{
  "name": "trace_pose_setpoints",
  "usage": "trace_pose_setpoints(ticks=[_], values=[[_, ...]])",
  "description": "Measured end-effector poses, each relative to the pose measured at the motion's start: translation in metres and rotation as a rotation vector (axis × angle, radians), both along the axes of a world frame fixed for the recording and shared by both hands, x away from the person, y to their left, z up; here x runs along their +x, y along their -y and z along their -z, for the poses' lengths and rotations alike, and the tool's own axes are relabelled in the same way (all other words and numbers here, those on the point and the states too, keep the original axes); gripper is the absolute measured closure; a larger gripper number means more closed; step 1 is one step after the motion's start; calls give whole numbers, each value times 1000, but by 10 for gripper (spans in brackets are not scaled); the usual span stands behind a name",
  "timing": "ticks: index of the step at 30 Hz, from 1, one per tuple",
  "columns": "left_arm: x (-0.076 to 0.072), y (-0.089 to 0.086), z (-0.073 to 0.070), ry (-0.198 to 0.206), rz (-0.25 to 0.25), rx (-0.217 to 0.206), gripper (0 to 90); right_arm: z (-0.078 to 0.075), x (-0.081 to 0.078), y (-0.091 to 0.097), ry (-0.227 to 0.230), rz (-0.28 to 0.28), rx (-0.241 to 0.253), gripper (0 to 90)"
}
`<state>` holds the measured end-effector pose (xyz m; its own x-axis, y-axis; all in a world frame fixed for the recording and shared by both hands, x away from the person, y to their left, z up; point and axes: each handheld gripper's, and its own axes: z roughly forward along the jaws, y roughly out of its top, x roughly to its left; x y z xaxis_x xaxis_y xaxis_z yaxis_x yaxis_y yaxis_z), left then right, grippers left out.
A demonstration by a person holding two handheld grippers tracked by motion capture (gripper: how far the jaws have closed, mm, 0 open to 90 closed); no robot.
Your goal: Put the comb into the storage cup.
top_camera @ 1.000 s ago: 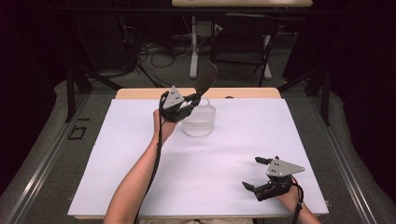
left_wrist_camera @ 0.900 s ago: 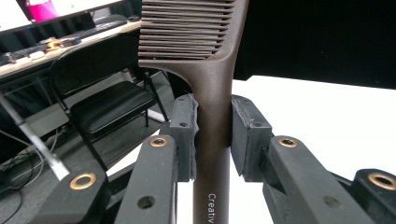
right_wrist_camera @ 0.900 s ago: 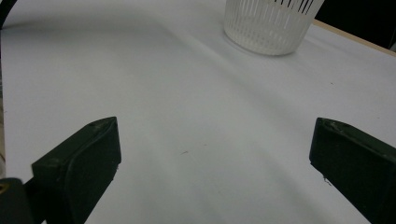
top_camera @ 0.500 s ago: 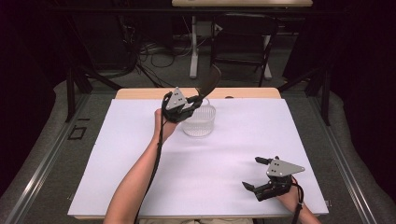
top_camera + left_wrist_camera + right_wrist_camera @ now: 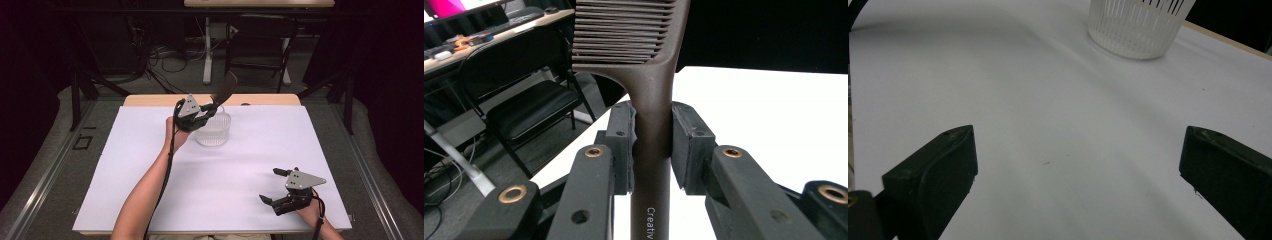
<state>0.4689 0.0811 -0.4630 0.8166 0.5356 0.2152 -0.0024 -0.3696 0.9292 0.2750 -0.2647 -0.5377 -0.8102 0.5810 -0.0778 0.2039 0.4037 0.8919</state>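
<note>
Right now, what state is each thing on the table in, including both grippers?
Dark brown plastic comb: clamped by its handle, held up above the basket, teeth end up.
White slotted plastic basket: upright on the table, nothing seen inside.
Left gripper: shut on the comb.
Right gripper: open, holding nothing, low over the white table cover.

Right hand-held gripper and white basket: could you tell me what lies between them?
Nothing: the high view shows bare white table cover between right hand-held gripper and basket.
</note>
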Motion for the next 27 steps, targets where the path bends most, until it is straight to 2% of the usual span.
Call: trace_pose_setpoints(ticks=[27], values=[[4, 2, 9, -31, 26, 49, 723, 0, 0, 1, 1, -1, 2, 19]])
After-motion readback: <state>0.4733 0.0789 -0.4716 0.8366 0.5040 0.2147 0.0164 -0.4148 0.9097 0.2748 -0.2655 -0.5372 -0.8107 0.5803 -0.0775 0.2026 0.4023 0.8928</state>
